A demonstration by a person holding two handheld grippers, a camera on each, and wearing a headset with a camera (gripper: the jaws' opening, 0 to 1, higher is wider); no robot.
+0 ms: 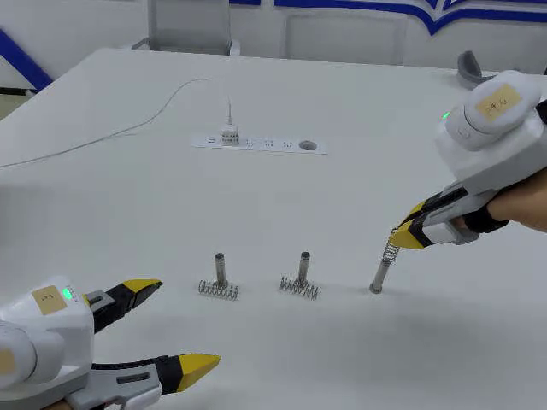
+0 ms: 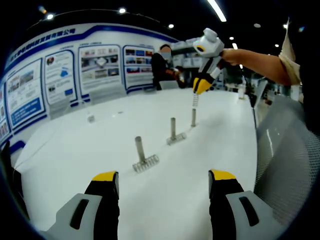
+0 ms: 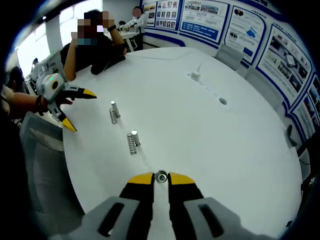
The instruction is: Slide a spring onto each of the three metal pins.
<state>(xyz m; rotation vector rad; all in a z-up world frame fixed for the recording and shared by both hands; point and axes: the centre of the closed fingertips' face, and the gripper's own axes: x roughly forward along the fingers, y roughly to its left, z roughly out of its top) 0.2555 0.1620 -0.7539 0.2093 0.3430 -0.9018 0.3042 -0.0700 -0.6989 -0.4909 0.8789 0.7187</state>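
Observation:
Three upright metal pins stand in a row on the white table: left pin [image 1: 220, 266], middle pin [image 1: 303, 266], right pin [image 1: 379, 275]. One loose spring [image 1: 219, 289] lies at the left pin's foot, and another spring [image 1: 299, 288] lies by the middle pin. My right gripper [image 1: 406, 236] is shut on a third spring [image 1: 391, 249], held tilted over the top of the right pin. In the right gripper view this spring [image 3: 161, 176] shows end-on between the jaws of the right gripper [image 3: 161, 179]. My left gripper [image 1: 171, 327] hangs open near the table's front edge, short of the left pin [image 2: 140, 149].
A white power strip [image 1: 256, 143] with a plugged cable lies mid-table, beyond the pins. A chair [image 1: 190, 26] stands at the far edge. People sit at a table behind the left gripper [image 3: 75, 107] in the right gripper view.

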